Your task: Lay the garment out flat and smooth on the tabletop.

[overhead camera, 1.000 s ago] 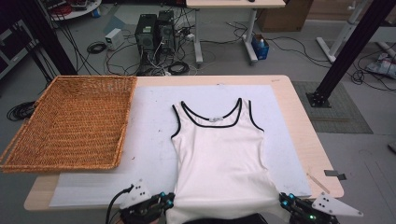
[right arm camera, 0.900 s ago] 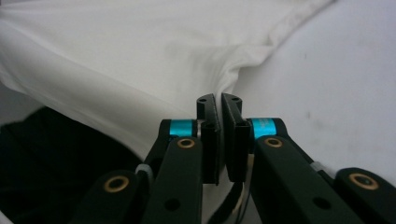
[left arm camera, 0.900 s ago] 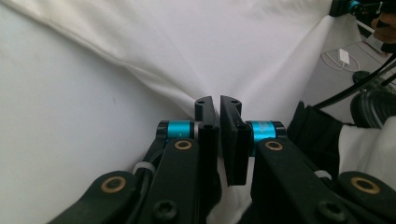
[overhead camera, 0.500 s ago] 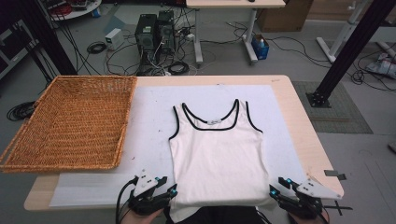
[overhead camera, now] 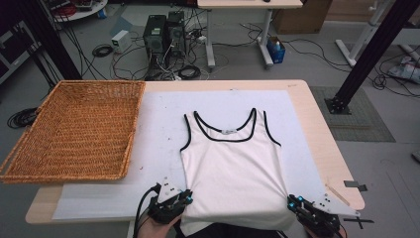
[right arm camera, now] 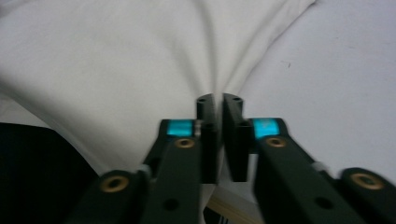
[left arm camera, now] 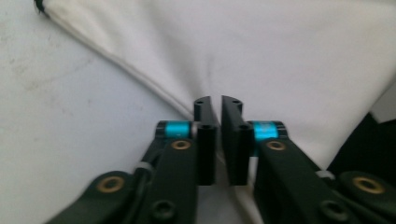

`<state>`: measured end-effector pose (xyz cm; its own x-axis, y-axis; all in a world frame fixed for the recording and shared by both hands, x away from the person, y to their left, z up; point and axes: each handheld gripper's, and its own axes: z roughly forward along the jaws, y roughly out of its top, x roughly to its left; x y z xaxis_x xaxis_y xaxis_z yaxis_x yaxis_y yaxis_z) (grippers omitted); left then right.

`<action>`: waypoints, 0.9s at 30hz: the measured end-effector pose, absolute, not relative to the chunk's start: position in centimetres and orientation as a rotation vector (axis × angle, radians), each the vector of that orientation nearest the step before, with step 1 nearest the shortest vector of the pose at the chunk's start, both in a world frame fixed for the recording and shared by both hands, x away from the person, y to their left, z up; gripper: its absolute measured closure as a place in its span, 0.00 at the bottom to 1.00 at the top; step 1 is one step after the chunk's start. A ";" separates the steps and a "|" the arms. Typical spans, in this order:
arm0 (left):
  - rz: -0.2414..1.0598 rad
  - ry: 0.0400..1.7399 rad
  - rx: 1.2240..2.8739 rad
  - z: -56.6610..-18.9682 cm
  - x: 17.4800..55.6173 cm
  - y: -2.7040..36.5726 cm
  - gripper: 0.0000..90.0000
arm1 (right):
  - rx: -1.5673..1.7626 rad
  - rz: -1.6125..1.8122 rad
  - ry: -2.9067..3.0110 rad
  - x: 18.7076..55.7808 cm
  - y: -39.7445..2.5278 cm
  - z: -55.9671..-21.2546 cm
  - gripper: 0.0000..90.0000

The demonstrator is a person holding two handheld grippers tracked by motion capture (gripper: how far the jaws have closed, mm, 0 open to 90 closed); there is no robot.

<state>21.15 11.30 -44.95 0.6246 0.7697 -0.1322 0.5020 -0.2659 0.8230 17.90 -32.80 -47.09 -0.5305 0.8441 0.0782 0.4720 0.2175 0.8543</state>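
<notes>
The surface (overhead camera: 317,124) is a pale wooden top with rounded corners, and a large white mat (overhead camera: 158,148) covers most of it, leaving bare wood along the far edge, the right edge and the near left corner. Beyond the far edge the room has a grey floor strewn with black cables (overhead camera: 99,49), two dark computer towers (overhead camera: 163,32) standing side by side, the white legs of another desk (overhead camera: 265,34), and a black metal post (overhead camera: 369,52) slanting up at the right. A shallow wicker basket (overhead camera: 74,131) sits at the left edge of the surface, overhanging it on the left side, and its woven floor is bare. A white tank top (overhead camera: 230,173) with black trim at the neck and armholes lies flat on the mat, straps toward the far edge and hem at the near edge, where the cloth hangs slightly over. The left tool (overhead camera: 184,198) is at the hem's left corner; in the left gripper view the left tool (left arm camera: 219,105) has its jaws pressed nearly together on a pinch of the white cloth, which gathers into folds at the tips. The right tool (overhead camera: 293,201) is at the hem's right corner; in the right gripper view the right tool (right arm camera: 219,103) likewise has its jaws squeezed on the fabric, with creases fanning out from the grip.
</notes>
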 end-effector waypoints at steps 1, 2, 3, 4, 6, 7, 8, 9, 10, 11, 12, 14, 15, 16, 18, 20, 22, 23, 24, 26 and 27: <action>0.376 1.010 1.912 -44.8 21.4 11.4 0.79 | 1.221 1.236 2.096 18.0 -32.8 -46.7 0.71; 0.389 1.015 1.909 -44.5 22.0 11.7 0.75 | 1.220 1.233 2.090 18.3 -32.9 -46.5 0.65; 0.413 1.024 1.904 -44.2 22.6 11.8 0.71 | 1.211 1.240 2.089 18.8 -33.0 -46.0 0.63; 0.440 1.034 1.902 -43.8 23.6 12.0 0.69 | 1.197 1.241 2.080 19.5 -33.0 -45.5 0.60; 0.466 1.042 1.894 -43.2 25.1 12.4 0.65 | 1.158 1.223 2.071 21.4 -33.1 -44.5 0.57; 0.471 1.051 1.885 -42.9 25.9 12.5 0.63 | 1.146 1.214 2.066 22.4 -33.1 -44.0 0.56; 0.483 1.048 1.884 -42.6 27.0 12.6 0.62 | 1.138 1.203 2.059 23.6 -33.1 -43.6 0.56; 0.485 1.045 1.883 -42.4 27.7 12.7 0.59 | 1.121 1.189 2.055 25.2 -33.1 -43.3 0.55; 0.483 1.036 1.881 -42.2 28.8 12.7 0.58 | 1.125 1.187 2.058 26.1 -33.0 -43.2 0.53; 0.481 1.026 1.884 -42.1 29.4 12.7 0.58 | 1.123 1.183 2.064 27.7 -33.0 -43.1 0.52; 0.482 1.007 1.887 -41.9 30.3 12.7 0.58 | 1.135 1.191 2.070 28.6 -33.0 -43.0 0.51; 0.499 1.008 1.884 -41.4 31.9 12.6 0.57 | 1.165 1.233 2.087 30.7 -32.7 -42.7 0.47; 0.503 1.003 1.875 -41.1 32.7 12.5 0.55 | 1.166 1.261 2.086 31.6 -32.3 -42.3 0.46; 0.515 0.983 1.876 -40.8 33.6 12.5 0.55 | 1.159 1.290 2.078 32.3 -32.0 -41.9 0.46; 0.518 0.979 1.878 -40.3 35.0 12.3 0.55 | 1.173 1.328 2.097 33.8 -31.1 -40.9 0.40; 0.521 0.965 1.880 -39.6 36.7 11.9 0.55 | 1.195 1.325 2.117 35.5 -30.2 -40.1 0.38; 0.532 0.919 1.880 -38.9 38.6 11.4 0.55 | 1.168 1.258 2.131 37.5 -29.2 -39.4 0.39; 0.538 0.901 1.888 -38.7 39.3 11.3 0.55 | 1.133 1.226 2.145 38.7 -28.6 -38.9 0.40; 0.549 0.888 1.908 -38.7 40.6 11.1 0.55 | 1.117 1.216 2.146 39.5 -28.4 -38.7 0.41; 0.542 0.921 1.928 -39.2 42.4 11.2 0.55 | 1.123 1.209 2.139 42.0 -28.2 -38.5 0.43; 0.544 0.958 1.939 -39.7 43.5 11.4 0.55 | 1.157 1.204 2.139 43.4 -28.3 -38.7 0.44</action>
